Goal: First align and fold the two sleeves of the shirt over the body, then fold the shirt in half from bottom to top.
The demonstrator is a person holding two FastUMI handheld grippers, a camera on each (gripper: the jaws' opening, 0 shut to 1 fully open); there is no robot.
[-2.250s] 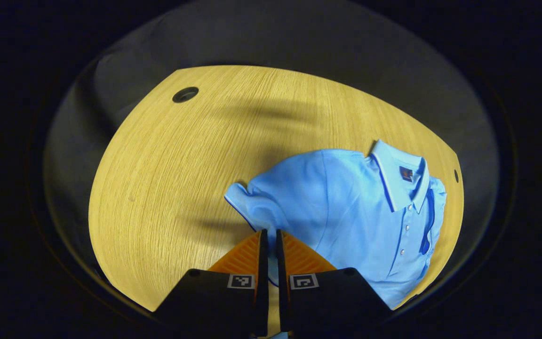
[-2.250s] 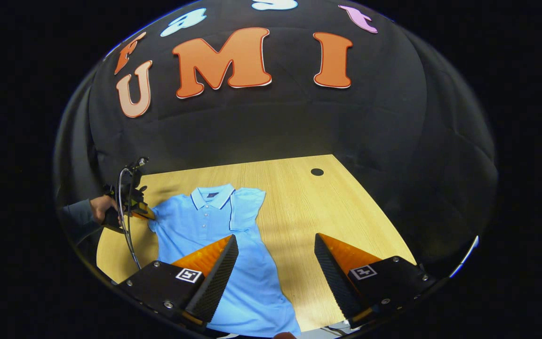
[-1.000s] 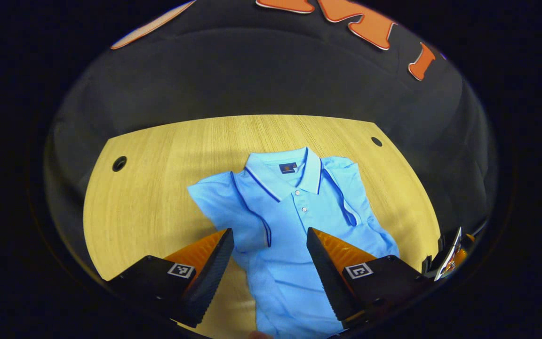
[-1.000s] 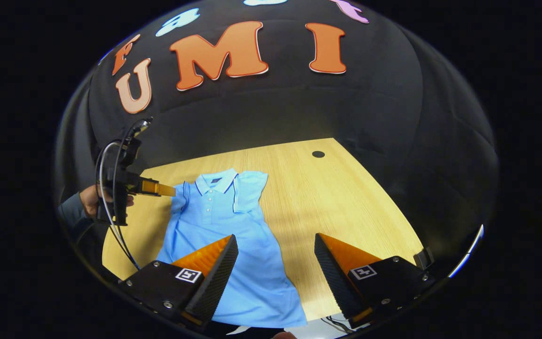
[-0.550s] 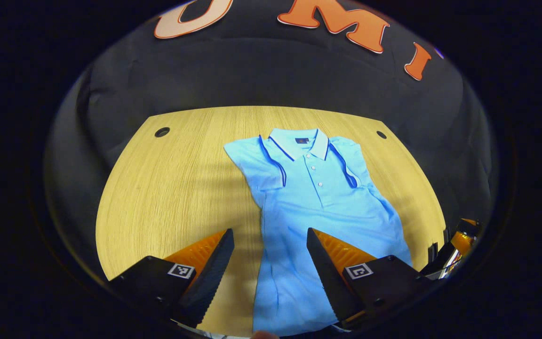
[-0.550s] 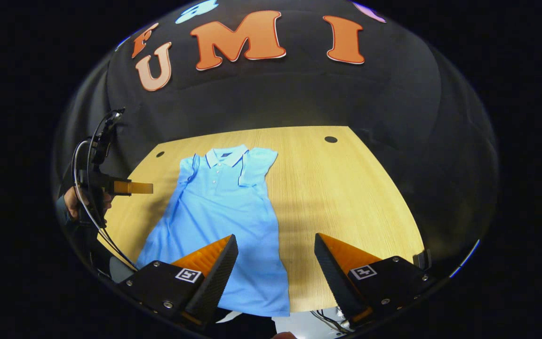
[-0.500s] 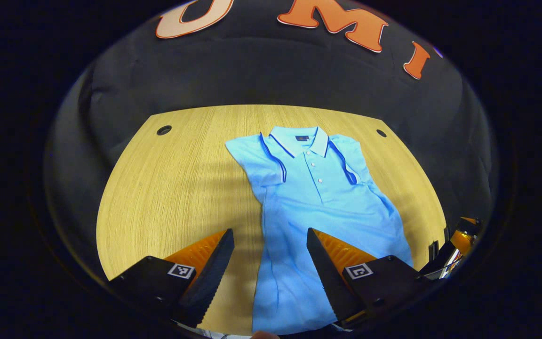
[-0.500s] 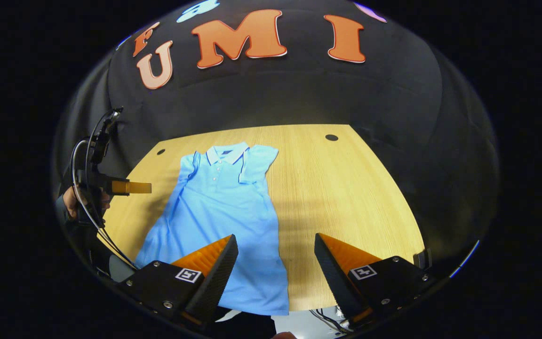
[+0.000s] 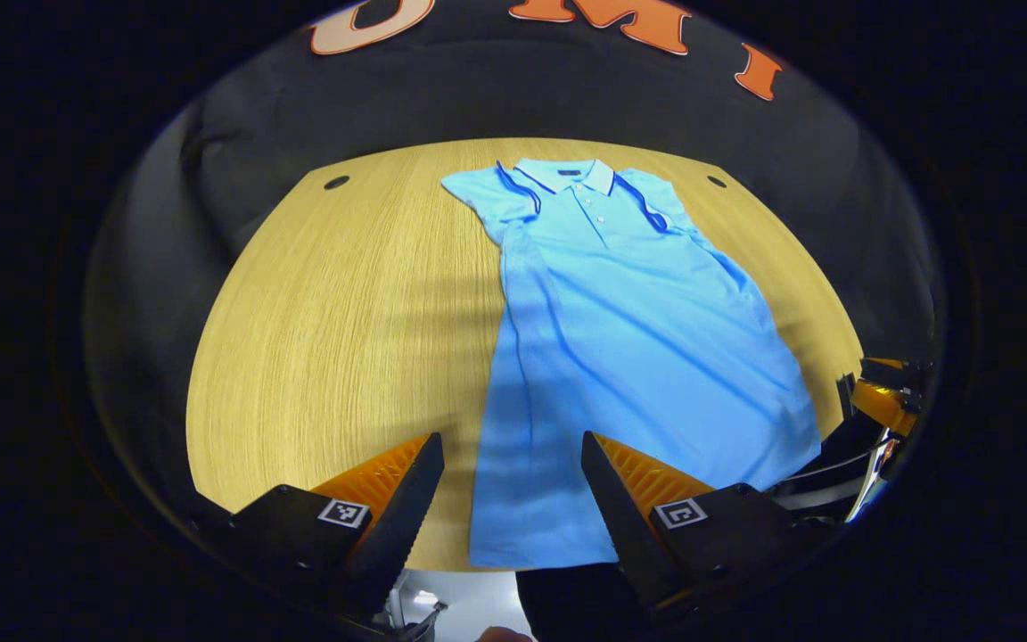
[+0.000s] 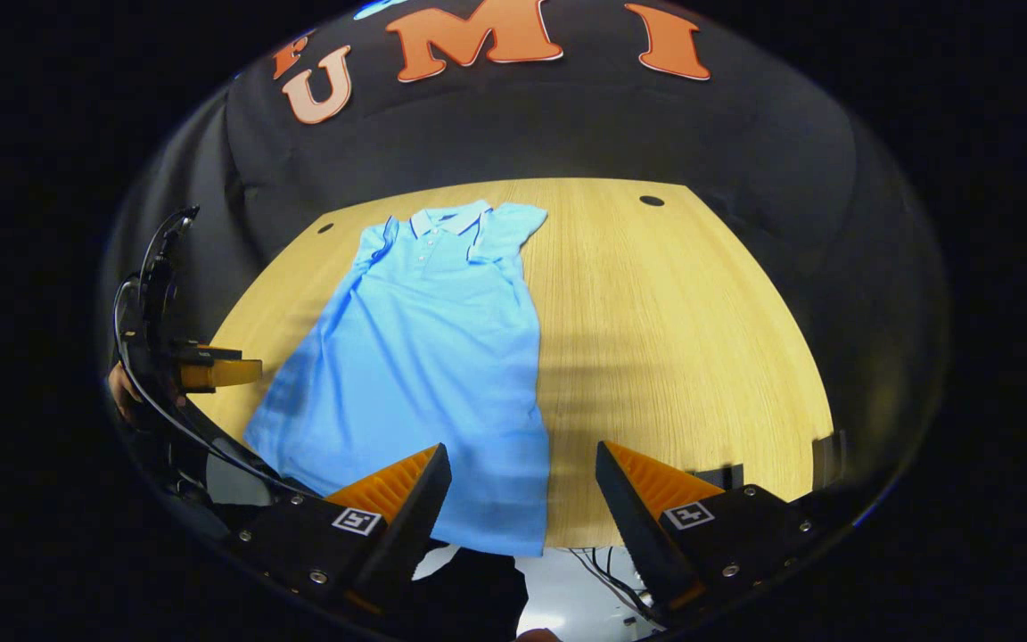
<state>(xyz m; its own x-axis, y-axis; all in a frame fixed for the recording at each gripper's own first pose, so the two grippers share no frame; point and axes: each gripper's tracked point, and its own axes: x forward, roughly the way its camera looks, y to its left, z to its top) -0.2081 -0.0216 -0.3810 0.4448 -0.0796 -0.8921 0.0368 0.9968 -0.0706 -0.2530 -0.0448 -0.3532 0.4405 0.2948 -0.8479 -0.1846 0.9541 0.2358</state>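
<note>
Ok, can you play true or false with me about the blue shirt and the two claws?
1. The shirt lies flat on the wooden table. True.
2. Both sleeves are folded in over the body. True.
3. The left claw is pinching the shirt. False: its fingers stand apart, holding nothing.
4. The shirt is already folded in half. False: it lies full length, collar far, bottom hem near.
5. The right claw is open. True.
6. The shirt is red. False: it is light blue.

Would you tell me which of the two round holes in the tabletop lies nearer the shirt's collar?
The hole on the left-gripper side, just beyond the folded sleeve; the other hole sits across bare wood from the collar.
</note>
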